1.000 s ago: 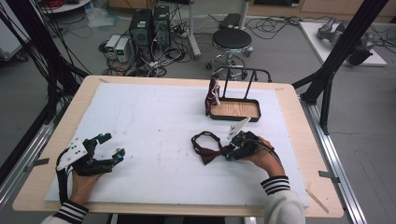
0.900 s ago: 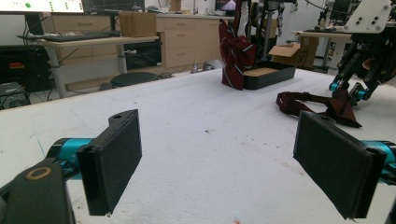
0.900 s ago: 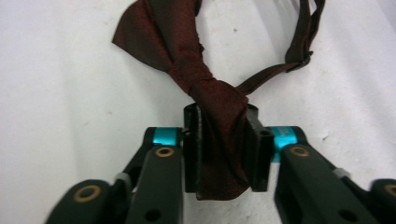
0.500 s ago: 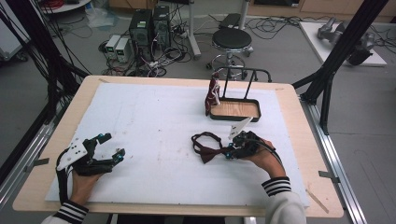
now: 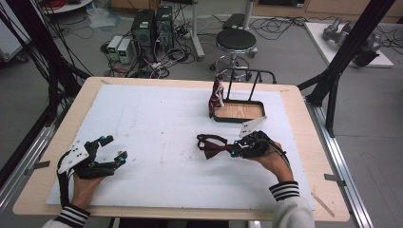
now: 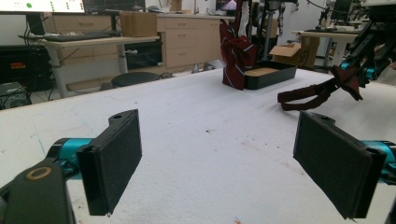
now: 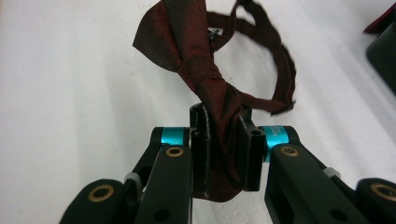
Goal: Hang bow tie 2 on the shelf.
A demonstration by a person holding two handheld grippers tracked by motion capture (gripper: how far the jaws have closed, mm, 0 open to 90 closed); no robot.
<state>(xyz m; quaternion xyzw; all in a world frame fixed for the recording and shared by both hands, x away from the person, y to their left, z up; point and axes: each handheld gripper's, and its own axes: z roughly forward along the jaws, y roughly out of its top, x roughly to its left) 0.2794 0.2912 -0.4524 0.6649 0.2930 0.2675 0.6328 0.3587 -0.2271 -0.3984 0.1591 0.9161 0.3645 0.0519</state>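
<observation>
Right tool (image 7: 223, 140) just closed on my bow tie (image 7: 205, 70), lower right of frame; grip set, lift next. Left tool (image 6: 233, 163) open, idle.

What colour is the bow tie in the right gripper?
Dark maroon bow tie, clearest in the right gripper view.

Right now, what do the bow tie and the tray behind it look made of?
Bow tie: dark red woven fabric with a slight sheen; it creases softly in the right claw. Tray: black rim, probably plastic or metal, around a wood-grain floor.
</observation>
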